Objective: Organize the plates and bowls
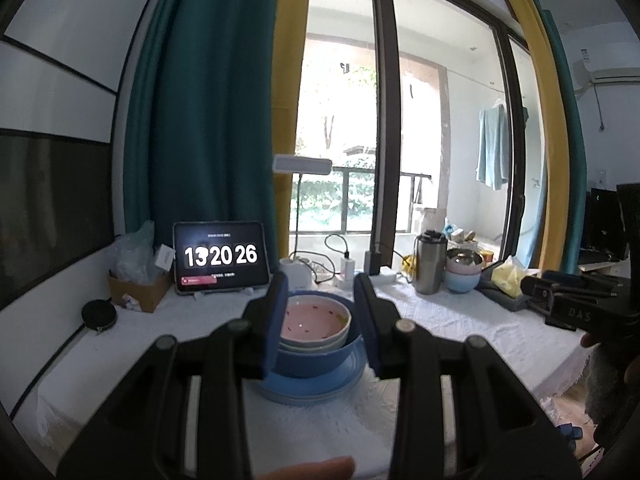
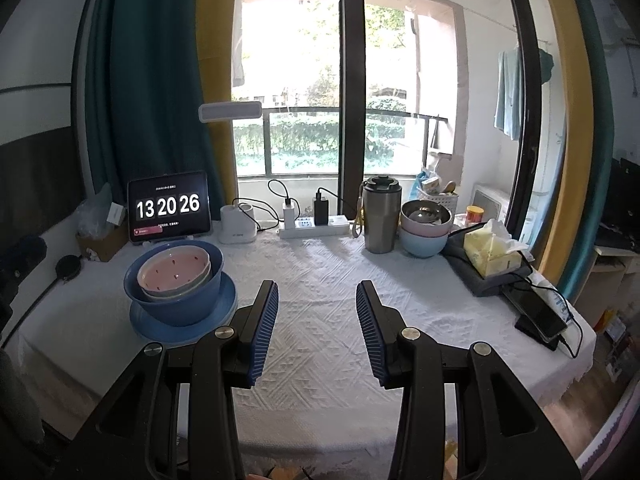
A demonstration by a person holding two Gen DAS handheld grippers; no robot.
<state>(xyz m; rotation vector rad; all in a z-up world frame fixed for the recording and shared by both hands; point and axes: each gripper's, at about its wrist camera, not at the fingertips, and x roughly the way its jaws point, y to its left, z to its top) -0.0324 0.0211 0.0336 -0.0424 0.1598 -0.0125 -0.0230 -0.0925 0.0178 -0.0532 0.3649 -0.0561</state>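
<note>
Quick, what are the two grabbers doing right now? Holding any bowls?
Left gripper: open, empty; the bowl stack sits beyond its fingers.
Right gripper: open, empty, over the tablecloth.

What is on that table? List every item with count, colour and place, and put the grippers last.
plate: 1, light blue, left of table, bottom of stack
nested bowls: 3, dark blue, pale, pink-lined, on the plate
second bowl stack: 3, steel, pink, light blue, back right
tumbler: 1, steel, beside that stack
tablet clock: 1, black, back left
power strip: 1, white, back centre
tissue pack: 1, yellow, right
left gripper: 1, blue pads, open, nothing held
right gripper: 1, blue pads, open, nothing held
</note>
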